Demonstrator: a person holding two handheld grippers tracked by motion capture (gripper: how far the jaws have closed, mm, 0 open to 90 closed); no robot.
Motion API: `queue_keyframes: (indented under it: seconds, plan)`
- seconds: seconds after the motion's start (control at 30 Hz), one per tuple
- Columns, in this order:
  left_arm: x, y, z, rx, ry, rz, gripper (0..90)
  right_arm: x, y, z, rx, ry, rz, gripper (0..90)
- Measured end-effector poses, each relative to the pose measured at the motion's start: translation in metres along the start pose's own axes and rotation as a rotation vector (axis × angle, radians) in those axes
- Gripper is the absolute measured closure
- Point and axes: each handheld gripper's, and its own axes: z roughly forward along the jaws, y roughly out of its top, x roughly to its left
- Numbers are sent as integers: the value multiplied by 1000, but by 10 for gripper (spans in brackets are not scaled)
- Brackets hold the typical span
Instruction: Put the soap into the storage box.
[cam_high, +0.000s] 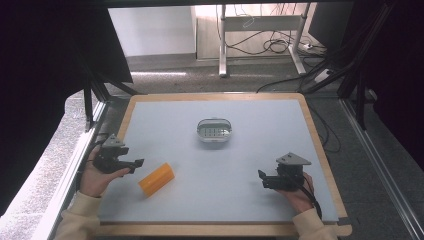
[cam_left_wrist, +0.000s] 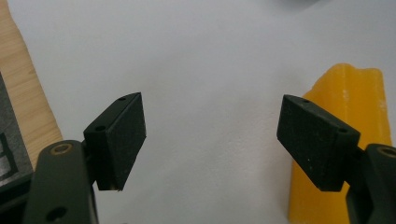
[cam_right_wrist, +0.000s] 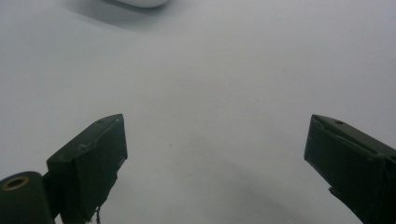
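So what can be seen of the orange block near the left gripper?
The orange block is a waxy-looking, elongated wedge-like piece with a ridged top. It lies flat on the grey mat, angled diagonally at front left. The left gripper sits just beside it with jaws open; nothing touches the block except the mat.

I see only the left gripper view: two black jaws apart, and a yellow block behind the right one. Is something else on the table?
Observer: Yes. In the high view a small oval white dish with a perforated insert sits near the table's middle, beyond the yellow block.
Operator: Where is the other gripper?
Observer: The right gripper is near the table's right front, apart from both things; its jaws stand open with nothing between them.
Operator: Does my gripper touch the block?
Observer: No. From above, the left gripper is beside the block's left end, with a small gap.
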Motion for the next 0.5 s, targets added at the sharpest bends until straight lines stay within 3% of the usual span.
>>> queue_keyframes:
  seconds: [0.17,0.3,0.4,0.5]
  plan:
    - [-2,-2,4,14,2,9,238,1,-2,-3,3,-6,3,81]
    - [-3,-4,3,10,-5,17,241,-1,-3,-7,-13,35,94,106]
    - [-4,-5,2,9,-18,20,242,-3,-4,-9,-20,-5,91,116]
    - [-3,-3,3,11,-22,27,239,-5,-5,-10,-24,-15,92,126]
